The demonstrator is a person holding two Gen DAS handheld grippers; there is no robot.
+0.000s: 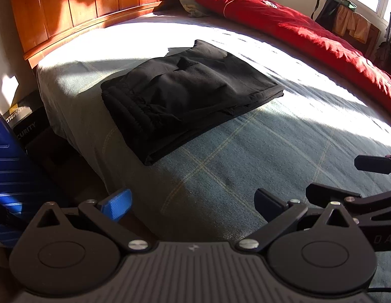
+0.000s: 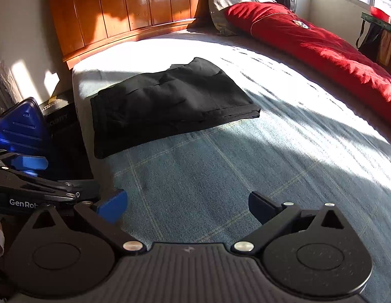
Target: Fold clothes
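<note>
**Both tools wide open above the bed, folded black garment ahead**

Left tool [image 1: 192, 203] is seen with its two blue-padded fingers spread far apart, and nothing is held between them. Right tool [image 2: 187, 205] is likewise spread wide and empty. Each tool is hung over the near part of the bed, clear of the cloth, and the two are held side by side: the tips of the right tool are caught at the right edge of the left wrist view, and the left tool's arm is caught at the left edge of the right wrist view.

Beneath both tools, a grey-blue checked bed sheet [image 1: 245, 156] is spread over the mattress. Further ahead, well apart from the fingers, a black folded garment [image 1: 190, 93] is laid flat on the sheet near the bed's left edge, its elastic waistband turned toward the left. Strong sunlight is cast across the sheet behind it.

Beyond the garment, a red quilt [image 1: 296, 25] is stretched along the far side of the bed, and a glossy wooden headboard [image 1: 81, 5] is set at the head. A blue ribbed suitcase [image 1: 8, 166] is stood on the floor beside the bed.
</note>
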